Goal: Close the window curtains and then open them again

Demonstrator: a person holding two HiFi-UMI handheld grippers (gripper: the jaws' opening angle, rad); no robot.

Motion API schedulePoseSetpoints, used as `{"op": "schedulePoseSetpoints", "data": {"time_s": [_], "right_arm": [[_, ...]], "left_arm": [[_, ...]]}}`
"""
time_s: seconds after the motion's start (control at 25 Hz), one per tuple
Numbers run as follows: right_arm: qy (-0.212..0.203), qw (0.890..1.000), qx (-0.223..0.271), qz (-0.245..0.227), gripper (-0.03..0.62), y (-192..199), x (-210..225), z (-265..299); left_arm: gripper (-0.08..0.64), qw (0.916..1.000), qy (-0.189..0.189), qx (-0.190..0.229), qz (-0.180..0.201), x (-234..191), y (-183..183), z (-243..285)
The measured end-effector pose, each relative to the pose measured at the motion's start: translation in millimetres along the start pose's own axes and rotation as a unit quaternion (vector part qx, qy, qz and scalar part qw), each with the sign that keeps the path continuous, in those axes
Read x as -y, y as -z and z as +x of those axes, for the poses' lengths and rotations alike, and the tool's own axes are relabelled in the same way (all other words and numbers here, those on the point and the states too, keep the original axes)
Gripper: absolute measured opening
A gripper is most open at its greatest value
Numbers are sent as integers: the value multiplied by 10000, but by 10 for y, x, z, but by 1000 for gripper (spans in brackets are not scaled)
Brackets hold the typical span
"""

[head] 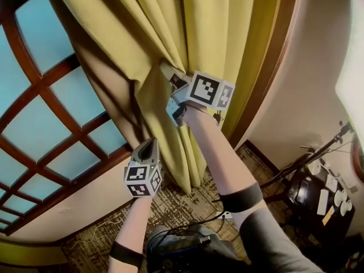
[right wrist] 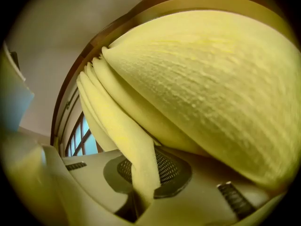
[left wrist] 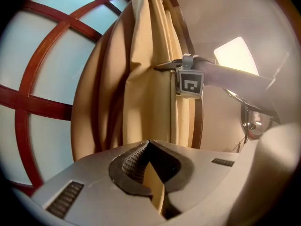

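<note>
Mustard-yellow in thick, deep folds, with a browner backing on its turned edge: seeing the curtain (head: pixel 165 33) hanging bunched at the right side of the lattice window (head: pixel 54 115), hard against the dark wooden frame, hem ending near the patterned carpet (head: pixel 176 203). Pinching one fold high up with the right gripper (head: pixel 175 79), clamping its jaws on the cloth, with the fold running down between the ribbed pads. Holding the left gripper (head: pixel 149 145) lower, at the curtain's window-side edge, pressing its jaws together on what is looking like a thin sliver of the same cloth. Getting both forearms, the carpet and the wide spread of blue panes only from the head view. Catching the right gripper side-on, biting into the fold, only from the left gripper view. Finding the right gripper view almost filling with bulging weave, leaving just a strip of window at its lower left.
</note>
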State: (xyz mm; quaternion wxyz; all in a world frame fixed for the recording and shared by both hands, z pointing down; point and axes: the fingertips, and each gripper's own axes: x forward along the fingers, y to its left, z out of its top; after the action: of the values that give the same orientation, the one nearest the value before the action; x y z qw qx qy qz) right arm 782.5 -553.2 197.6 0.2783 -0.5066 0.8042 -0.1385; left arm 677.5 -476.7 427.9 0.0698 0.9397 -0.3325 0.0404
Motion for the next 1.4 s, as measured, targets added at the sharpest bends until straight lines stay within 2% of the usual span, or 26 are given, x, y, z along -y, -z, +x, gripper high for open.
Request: {"op": "schedulePoseSetpoints", "data": {"time_s": [0.2, 0.4, 0.64, 0.76, 0.92, 1.08, 1.24, 1.4], "right_arm": [[7, 10000, 3, -2, 49, 50, -18, 61], [59, 9999, 79, 90, 51, 52, 32, 75], [92, 9997, 186, 125, 51, 104, 22, 114], [220, 9996, 189, -29, 51, 80, 25, 74], [247, 9992, 289, 112, 51, 97, 19, 105], [338, 9992, 213, -58, 52, 64, 53, 117], [152, 9995, 221, 184, 52, 58, 132, 214], [5, 9996, 201, 185, 51, -46, 190, 235]], "left_arm": [[0, 9999, 89, -22, 131, -48, -75, -18], [0, 9993, 280, -30, 255, -83, -306, 55], [0, 9980, 581, -152, 217, -182, -418, 135], [0, 9968, 767, -165, 181, -168, -508, 187], [0, 9956, 889, -186, 235, -204, -636, 251], [0, 9946, 997, -219, 166, -217, -784, 330], [0, 9944, 1028, -182, 178, -247, -879, 495], [0, 9946, 1013, -121, 179, -203, -927, 680]]}}
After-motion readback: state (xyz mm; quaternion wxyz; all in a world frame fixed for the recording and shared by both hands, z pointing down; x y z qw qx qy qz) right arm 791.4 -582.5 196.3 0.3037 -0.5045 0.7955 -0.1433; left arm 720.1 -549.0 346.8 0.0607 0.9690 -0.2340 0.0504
